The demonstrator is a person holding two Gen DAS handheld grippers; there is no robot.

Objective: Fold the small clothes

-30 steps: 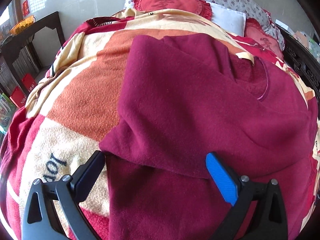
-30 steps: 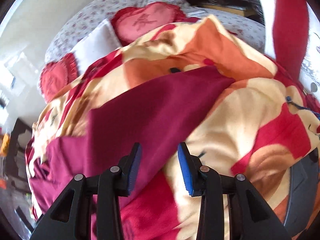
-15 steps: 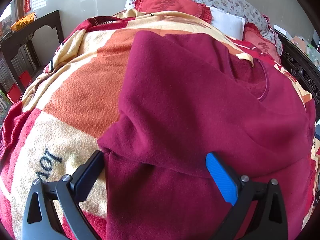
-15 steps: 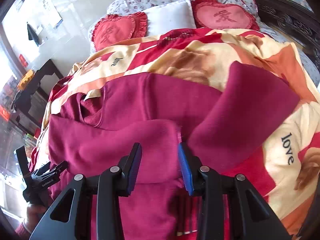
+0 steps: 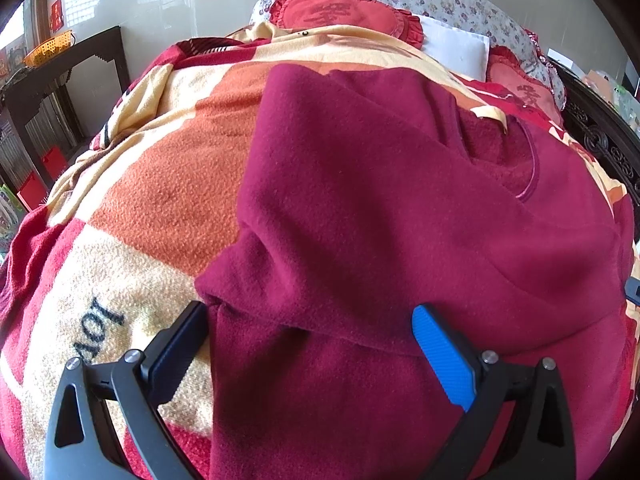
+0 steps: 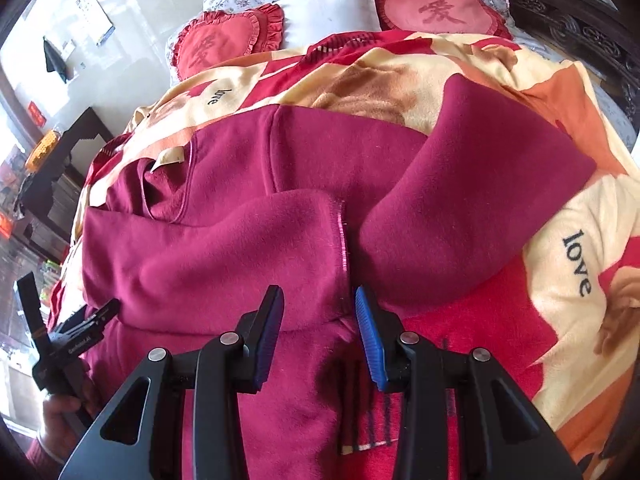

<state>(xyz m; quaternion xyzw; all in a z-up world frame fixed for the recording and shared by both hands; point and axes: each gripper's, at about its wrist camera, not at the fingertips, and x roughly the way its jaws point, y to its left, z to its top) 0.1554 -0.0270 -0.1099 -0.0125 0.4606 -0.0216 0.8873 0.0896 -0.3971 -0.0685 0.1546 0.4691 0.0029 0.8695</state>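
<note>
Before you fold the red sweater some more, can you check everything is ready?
1. One sleeve folded across the maroon sweater: ok.
2. Other sleeve folded in: not ok, it sticks out over the love blanket.
3. Right gripper free to grab: ok, jaws stand apart over the folded sleeve's cuff, pads not pressing.
4. Left gripper free: ok, jaws wide open above the sweater's near edge.
5. Sweater lying flat: not ok, ridges run through the body.
6. Collar label tucked in: not ok, it pokes out at the neck.
</note>
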